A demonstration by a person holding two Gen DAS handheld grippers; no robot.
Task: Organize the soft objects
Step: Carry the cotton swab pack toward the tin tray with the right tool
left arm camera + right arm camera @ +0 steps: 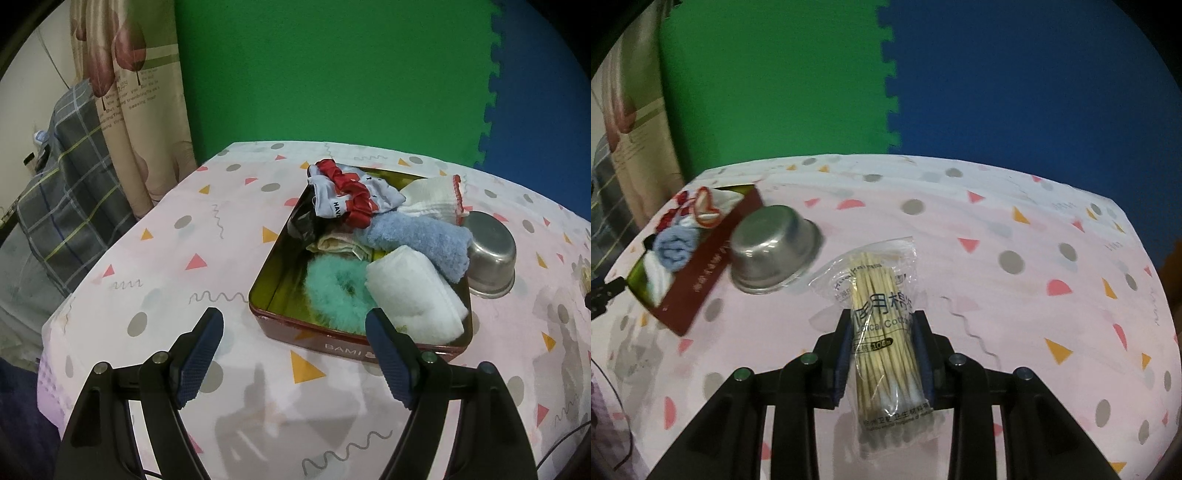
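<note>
One light, crinkly bag of cotton swabs (884,328) sits clamped mid-length in my right gripper (884,325), probably slippery; my left gripper (295,332) gapes empty near the tin (332,343).

A tin (266,295) sits on the bench (147,258), with rolled towels (413,295), socks (436,201) and scrunchies (332,295) in it. An upturned bowl (772,251) stands just beside its right wall. A packet of cotton swabs (882,325) sits between the right tool's (882,332) pads, right of the bowl.
</note>
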